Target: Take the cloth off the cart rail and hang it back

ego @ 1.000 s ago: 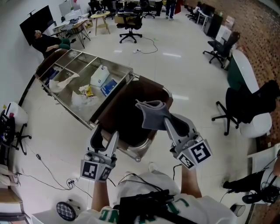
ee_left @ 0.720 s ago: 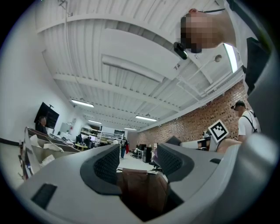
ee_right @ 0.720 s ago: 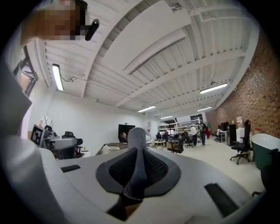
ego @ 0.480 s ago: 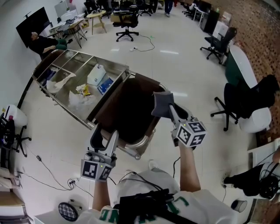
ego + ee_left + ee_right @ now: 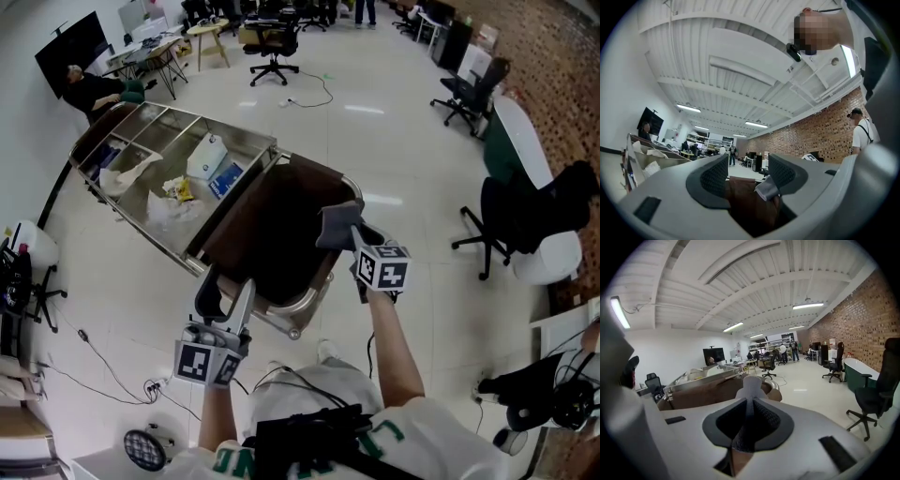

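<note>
Head view: right hand-held gripper (image 5: 352, 236) pinching grey cloth (image 5: 335, 223) near cart rail (image 5: 298, 317), apparently for rehanging; left hand-held gripper (image 5: 227, 293) spread.

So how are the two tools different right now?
The left tool has its jaws apart and grips nothing. The right tool is pinched shut on the grey cloth.

The left tool sits low by the near end of the cart. The right tool is farther out, at the cart's right edge, with the cloth sticking up above it.

Both tools are the same grey shape.
</note>
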Available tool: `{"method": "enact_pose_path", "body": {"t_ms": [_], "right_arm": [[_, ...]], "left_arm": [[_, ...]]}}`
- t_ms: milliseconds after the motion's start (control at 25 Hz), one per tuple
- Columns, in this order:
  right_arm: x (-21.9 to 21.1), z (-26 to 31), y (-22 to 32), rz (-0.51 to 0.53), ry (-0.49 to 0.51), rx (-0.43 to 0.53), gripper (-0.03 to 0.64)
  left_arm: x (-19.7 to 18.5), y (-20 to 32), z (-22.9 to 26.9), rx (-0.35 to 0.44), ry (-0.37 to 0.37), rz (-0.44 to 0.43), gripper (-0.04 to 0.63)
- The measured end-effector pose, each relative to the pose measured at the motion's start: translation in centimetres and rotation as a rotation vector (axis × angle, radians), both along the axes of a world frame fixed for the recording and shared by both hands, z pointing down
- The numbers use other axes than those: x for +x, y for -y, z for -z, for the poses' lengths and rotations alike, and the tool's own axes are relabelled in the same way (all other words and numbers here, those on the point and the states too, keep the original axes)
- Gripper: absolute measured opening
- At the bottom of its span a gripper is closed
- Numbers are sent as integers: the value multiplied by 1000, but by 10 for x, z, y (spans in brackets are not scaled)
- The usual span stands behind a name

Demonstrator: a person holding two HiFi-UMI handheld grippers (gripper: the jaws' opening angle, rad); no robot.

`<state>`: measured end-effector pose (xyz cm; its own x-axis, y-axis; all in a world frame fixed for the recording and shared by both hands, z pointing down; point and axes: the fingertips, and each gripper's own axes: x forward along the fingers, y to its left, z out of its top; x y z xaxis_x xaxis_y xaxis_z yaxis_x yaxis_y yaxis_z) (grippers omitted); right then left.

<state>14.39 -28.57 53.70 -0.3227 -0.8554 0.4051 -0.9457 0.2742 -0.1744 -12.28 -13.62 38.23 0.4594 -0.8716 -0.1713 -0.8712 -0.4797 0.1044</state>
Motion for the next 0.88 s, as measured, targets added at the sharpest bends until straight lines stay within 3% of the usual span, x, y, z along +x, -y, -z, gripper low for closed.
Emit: {"method": "enact_pose_path", "body": {"t_ms": [160, 400, 600, 720, 880], "right_arm": [[1, -14, -1, -20, -14, -5, 69], [9, -14, -5, -47, 169, 29, 97], [17, -4, -4, -79, 264, 92, 242], [16, 0, -1, -59, 279, 111, 242], [4, -9, 0, 25, 268, 66, 216]], "left_arm": [[3, 0, 4, -15, -8, -5, 261], [1, 5, 0, -23, -7, 2, 261], [4, 9, -3, -28, -3, -4, 261], [4, 13, -6, -25, -3, -7, 261], [10, 16, -3, -32, -6, -21, 261]]}}
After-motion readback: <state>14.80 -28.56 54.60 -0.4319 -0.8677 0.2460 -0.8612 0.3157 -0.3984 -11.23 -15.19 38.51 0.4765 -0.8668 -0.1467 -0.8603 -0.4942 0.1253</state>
